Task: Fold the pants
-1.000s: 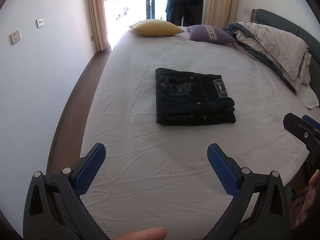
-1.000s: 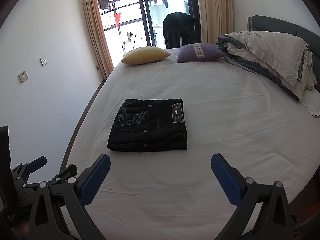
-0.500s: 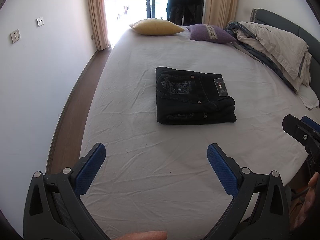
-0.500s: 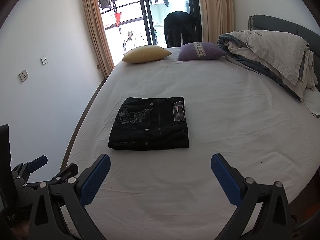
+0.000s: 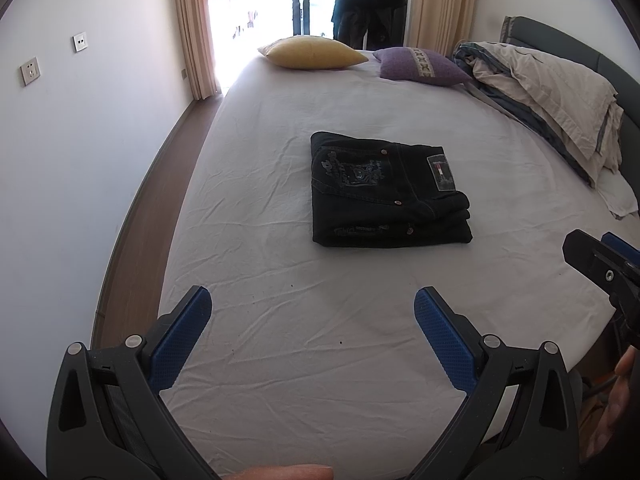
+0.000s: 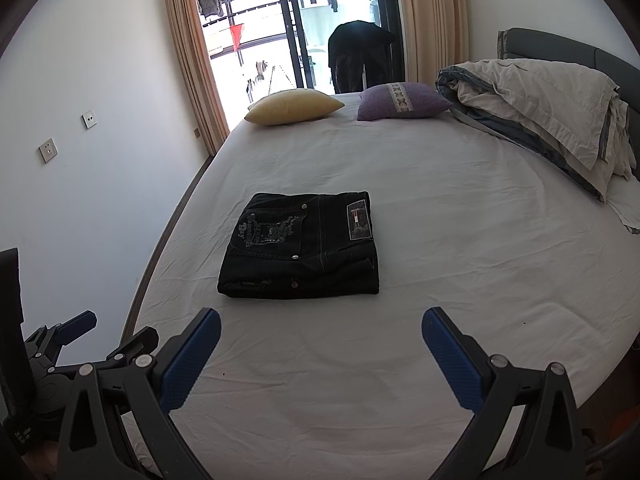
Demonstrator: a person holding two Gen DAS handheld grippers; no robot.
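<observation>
Neatly squared dark denim pants point(image 5: 384, 192), wrinkled white sheet point(image 5: 280, 360), grippers apart.

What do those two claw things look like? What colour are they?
The left claw and the right claw look the same: black plastic frames with triangular cut-outs and silver screws. Each has two long fingers tipped with bumpy bright-blue pads. A bare fingertip of the person holding one peeks in at the bottom edge.
</observation>
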